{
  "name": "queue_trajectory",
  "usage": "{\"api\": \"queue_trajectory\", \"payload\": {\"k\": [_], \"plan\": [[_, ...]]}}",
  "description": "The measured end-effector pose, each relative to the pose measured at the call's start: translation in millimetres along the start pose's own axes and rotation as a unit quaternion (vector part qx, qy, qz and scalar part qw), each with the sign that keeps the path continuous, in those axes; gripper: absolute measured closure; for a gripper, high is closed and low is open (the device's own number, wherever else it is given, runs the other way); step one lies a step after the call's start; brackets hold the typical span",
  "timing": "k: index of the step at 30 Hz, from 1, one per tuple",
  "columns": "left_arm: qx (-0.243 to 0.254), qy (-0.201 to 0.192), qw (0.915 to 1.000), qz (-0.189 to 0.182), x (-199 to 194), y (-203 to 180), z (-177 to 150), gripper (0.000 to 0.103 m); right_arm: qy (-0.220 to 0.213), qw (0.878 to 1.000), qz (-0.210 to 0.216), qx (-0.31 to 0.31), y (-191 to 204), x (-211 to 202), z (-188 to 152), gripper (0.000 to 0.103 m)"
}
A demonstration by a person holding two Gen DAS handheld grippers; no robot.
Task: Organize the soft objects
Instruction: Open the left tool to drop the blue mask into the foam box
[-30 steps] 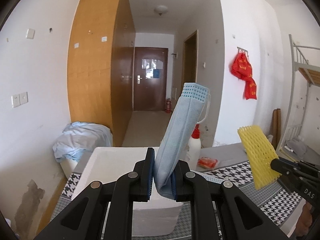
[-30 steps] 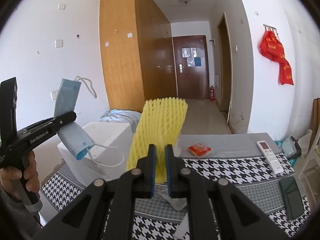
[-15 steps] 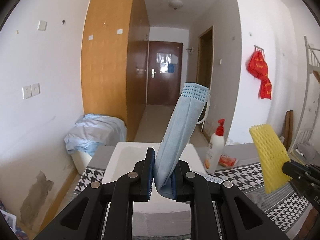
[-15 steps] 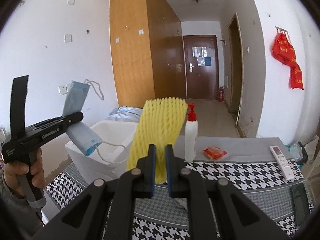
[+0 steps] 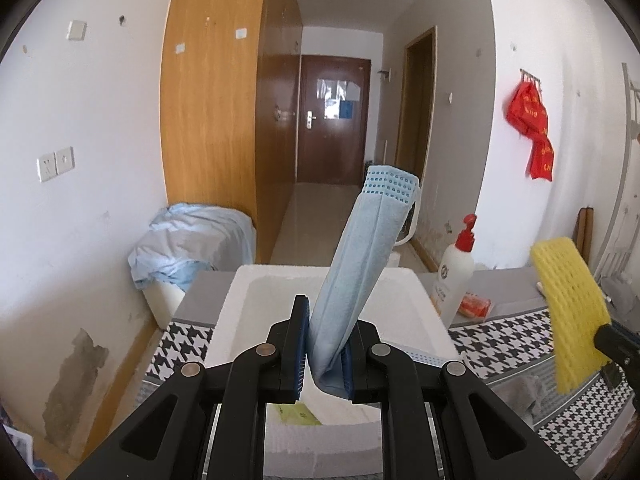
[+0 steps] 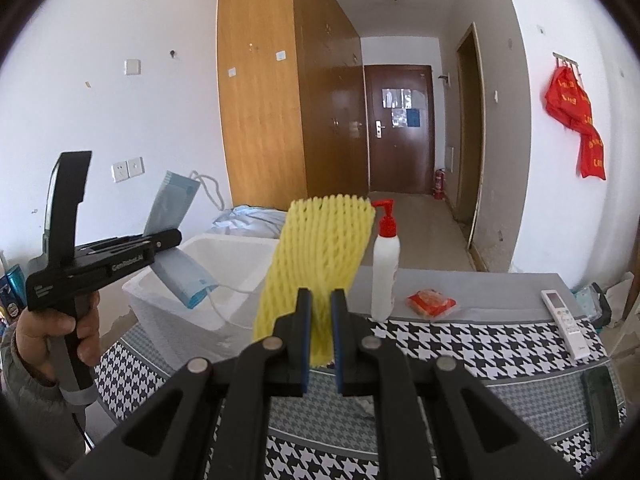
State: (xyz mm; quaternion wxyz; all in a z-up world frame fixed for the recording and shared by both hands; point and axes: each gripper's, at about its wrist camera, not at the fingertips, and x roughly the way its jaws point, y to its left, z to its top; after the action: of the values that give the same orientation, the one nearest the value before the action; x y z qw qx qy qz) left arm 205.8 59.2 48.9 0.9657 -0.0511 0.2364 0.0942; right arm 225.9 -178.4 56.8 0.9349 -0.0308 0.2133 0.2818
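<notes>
Mask (image 5: 356, 280) first: through the left wrist camera I see my left gripper (image 5: 325, 354) clamped on a folded blue face mask, which stands up tilted to the right between the closed jaws, its ear loop hanging behind the top end. It sits above a white foam box (image 5: 432, 312) that rests at the left end of the table (image 5: 504, 344), on its houndstooth cloth. Just beside the box's right wall stands a white pump bottle (image 5: 456, 276) with a red top, and a small red packet (image 5: 474, 306) lies near it toward the far edge. At the right edge of this view a yellow foam net (image 5: 568, 312) sticks up from the other gripper, whose black tip barely shows.

Through the right wrist camera, my right gripper (image 6: 320, 338) is closed on the yellow foam net (image 6: 320, 256), which rises upright between the jaws and fans wider at the top. To the left, my left hand (image 6: 52, 332) holds the left gripper (image 6: 168, 238), with the mask (image 6: 176, 240) pinched so that one end points up and the other droops over the foam box (image 6: 160, 304). The pump bottle (image 6: 385, 264) stands behind the net's right side, the red packet (image 6: 431, 302) lies beside it, and a white remote (image 6: 564, 322) lies near the table's (image 6: 500, 344) right edge, with a dark phone (image 6: 604, 408) nearer to me.
</notes>
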Motion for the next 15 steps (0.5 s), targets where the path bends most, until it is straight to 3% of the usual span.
{"api": "queue_trajectory", "payload": {"k": [8,9,11,13,15], "plan": [[-0.004,0.035,0.9994,0.001,25.0,5.2,-6.4,0.087,0.010,1.000,-0.010,-0.001,4.1,9.2,1.8,0.091],[-0.005,0.041,0.9992,0.003,27.8,6.3,-7.6,0.083,0.011,1.000,-0.011,-0.001,4.8,10.5,2.2,0.091],[-0.005,0.049,0.9988,0.004,31.8,8.0,-8.8,0.065,0.013,1.000,-0.012,-0.001,5.9,12.6,2.9,0.091],[-0.007,0.048,0.9988,0.006,31.5,10.5,-10.0,0.034,0.014,1.000,-0.012,0.000,6.2,13.7,3.2,0.091],[-0.006,0.036,0.9993,0.010,25.8,11.8,-10.9,0.017,0.016,1.000,-0.013,0.001,6.5,15.1,3.4,0.091]]}}
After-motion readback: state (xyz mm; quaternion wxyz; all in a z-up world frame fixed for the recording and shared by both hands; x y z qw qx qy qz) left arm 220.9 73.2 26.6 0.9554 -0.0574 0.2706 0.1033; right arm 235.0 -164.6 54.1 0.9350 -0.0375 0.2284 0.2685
